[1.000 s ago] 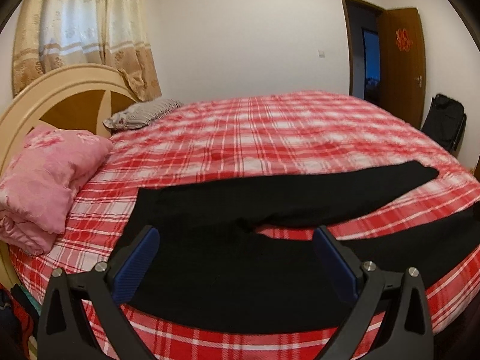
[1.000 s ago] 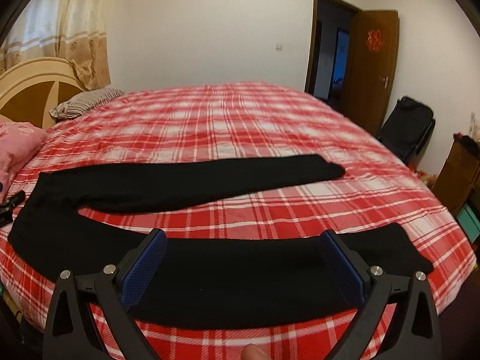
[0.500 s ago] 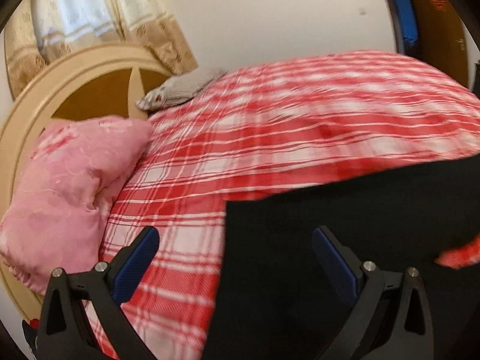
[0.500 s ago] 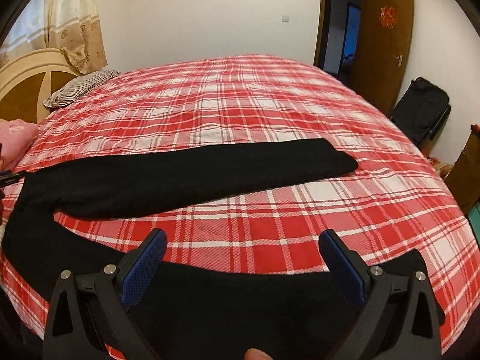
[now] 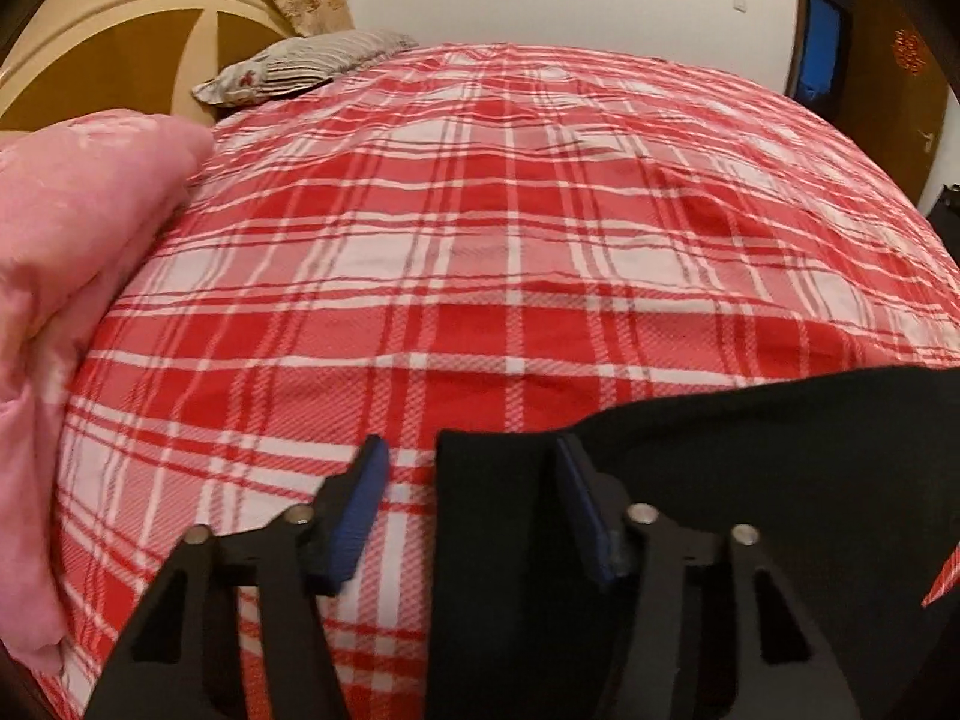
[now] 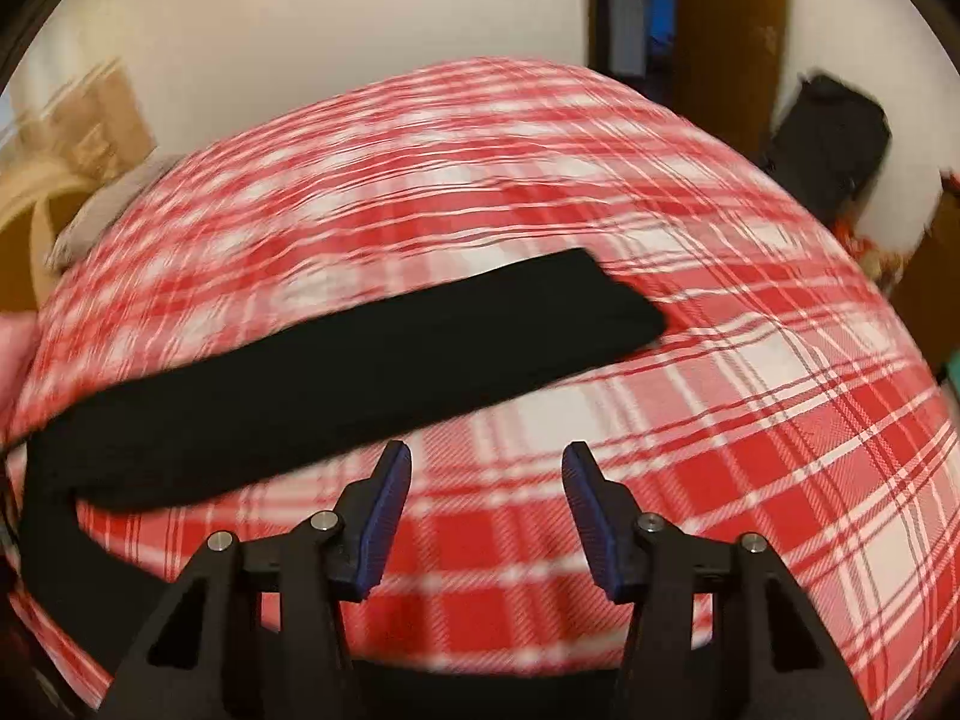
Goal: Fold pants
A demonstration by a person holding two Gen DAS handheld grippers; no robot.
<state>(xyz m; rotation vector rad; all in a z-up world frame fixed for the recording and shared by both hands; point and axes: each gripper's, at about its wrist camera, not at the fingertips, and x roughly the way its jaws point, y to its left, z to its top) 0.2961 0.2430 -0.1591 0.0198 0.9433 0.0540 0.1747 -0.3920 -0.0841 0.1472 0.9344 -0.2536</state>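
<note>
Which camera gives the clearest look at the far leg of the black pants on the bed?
The right wrist view: the far pant leg runs nearly whole across the plaid bedspread, cuff end included, though blurred. The left wrist view shows only the pants' waist corner between the left gripper's jaws, with that leg cut off at the frame edge.

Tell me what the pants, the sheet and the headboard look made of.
Pants: soft matte black knit, probably; no sheen, lies limp.
Sheet: woven cloth, likely cotton; twill texture shows in the red plaid.
Headboard: painted wood, seemingly; smooth cream rim, brown panels.
</note>
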